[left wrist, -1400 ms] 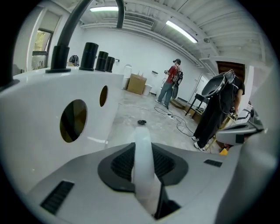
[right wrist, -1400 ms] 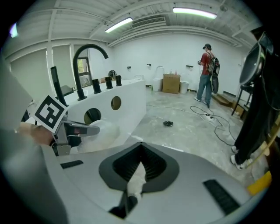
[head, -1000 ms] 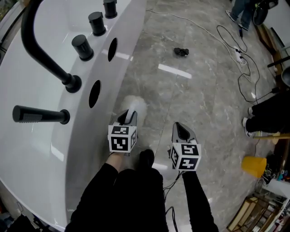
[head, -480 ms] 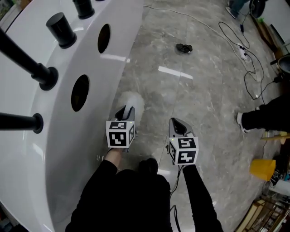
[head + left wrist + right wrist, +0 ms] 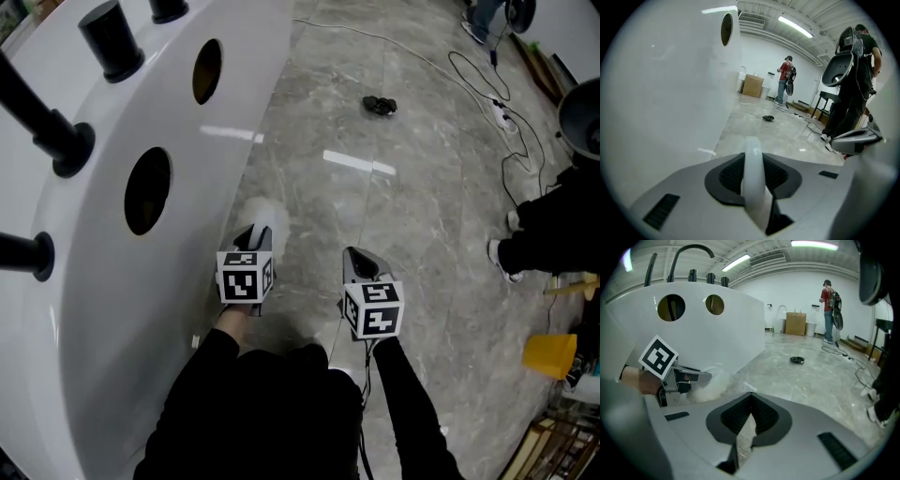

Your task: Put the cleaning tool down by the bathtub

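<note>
Set-down step, by my reading: left hand-held gripper (image 5: 257, 236) clenched on the cleaning tool (image 5: 753, 173) handle, fluffy head just past its tips beside the bathtub (image 5: 112, 281) wall; right hand-held gripper (image 5: 357, 259) closed, empty, alongside; next, touch the floor (image 5: 403, 206), then release.

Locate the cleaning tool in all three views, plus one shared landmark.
Head view: cleaning tool, white fluff beside the bathtub, centre-left.
Left gripper view: its white handle, bottom centre, between the jaws.
Right gripper view: white fluff, left of centre, at the left gripper.
Shared landmark: small black thing on the floor.
</note>
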Demonstrator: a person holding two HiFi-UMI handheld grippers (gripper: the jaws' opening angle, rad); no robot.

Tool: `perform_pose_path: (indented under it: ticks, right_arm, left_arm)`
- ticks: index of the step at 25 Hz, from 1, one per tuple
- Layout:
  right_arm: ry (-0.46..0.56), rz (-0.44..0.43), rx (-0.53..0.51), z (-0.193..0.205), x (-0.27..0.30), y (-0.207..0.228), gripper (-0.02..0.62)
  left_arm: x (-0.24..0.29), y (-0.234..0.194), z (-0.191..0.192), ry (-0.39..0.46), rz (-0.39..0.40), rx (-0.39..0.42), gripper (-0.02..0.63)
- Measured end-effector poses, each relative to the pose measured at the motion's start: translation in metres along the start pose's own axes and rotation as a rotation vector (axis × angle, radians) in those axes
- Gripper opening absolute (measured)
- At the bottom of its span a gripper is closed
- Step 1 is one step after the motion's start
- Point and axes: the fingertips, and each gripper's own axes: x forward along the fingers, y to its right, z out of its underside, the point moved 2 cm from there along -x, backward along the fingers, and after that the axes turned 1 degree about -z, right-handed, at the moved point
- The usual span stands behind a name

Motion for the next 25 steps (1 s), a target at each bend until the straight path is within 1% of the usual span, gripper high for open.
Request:
perform_pose_path:
  ticks: [5,9,17,25]
  right_arm:
    - [-0.008,-0.019,-0.015,0.017,0.030,-0.005,0.000]
    - [-0.018,-0.034,-0.048,0.028,0.049,-0.012,-0.001]
    - [-0.034,-0.094,-0.052,0.046,0.082,-0.034,-0.002]
    - [-0.039,-0.140,-0.053,0.063,0.100,-0.049,-0.002]
  left_arm:
    - [0.022,-0.013,0.021,-0.013,-0.013,0.001,0.100]
    - [0.036,-0.017,0.028,-0.010,-0.011,-0.006,0.100]
    - [0.057,-0.027,0.043,-0.012,-0.021,-0.003,0.100]
    - [0.070,-0.030,0.064,-0.029,-0.031,0.013,0.100]
